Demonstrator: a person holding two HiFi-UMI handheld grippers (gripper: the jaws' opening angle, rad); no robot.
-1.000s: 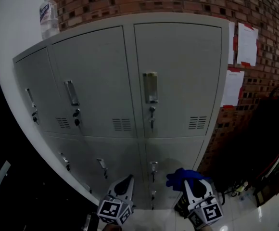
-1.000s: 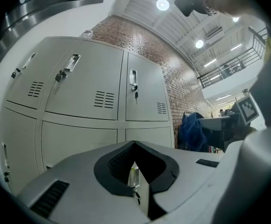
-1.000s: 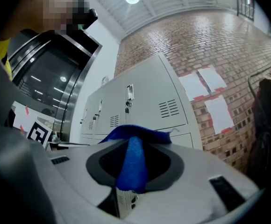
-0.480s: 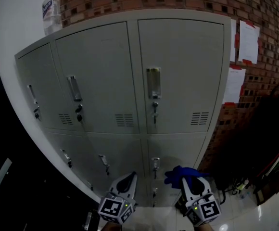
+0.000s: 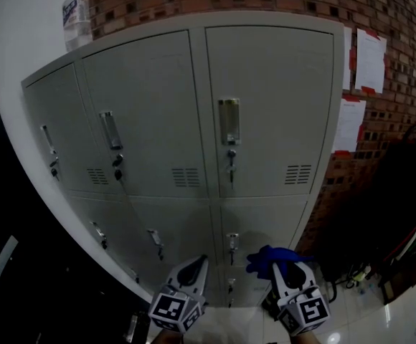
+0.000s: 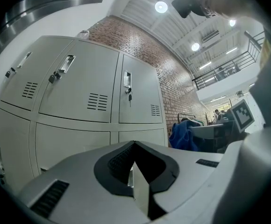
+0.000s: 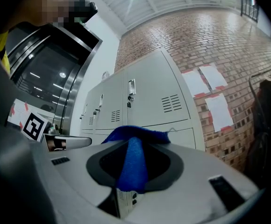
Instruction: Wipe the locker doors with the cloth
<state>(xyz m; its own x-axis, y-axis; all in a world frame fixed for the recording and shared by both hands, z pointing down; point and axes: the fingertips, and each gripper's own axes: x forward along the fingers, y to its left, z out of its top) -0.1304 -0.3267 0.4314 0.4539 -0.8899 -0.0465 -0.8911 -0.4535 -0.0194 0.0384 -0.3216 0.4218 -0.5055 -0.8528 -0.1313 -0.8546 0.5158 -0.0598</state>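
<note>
We find the fingers of the right gripper (image 7: 134, 149) clamped on the blue cloth (image 7: 127, 135), and those of the left gripper (image 6: 135, 178) together and empty. Only the gripper views show this. The head view places both low before the locker doors (image 5: 269, 106), apart from them.

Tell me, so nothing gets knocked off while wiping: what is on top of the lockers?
A labelled clear bottle stands at the left end of the lockers' top. The top surface itself is hidden from this low angle, so anything lying flat there cannot be seen.
</note>
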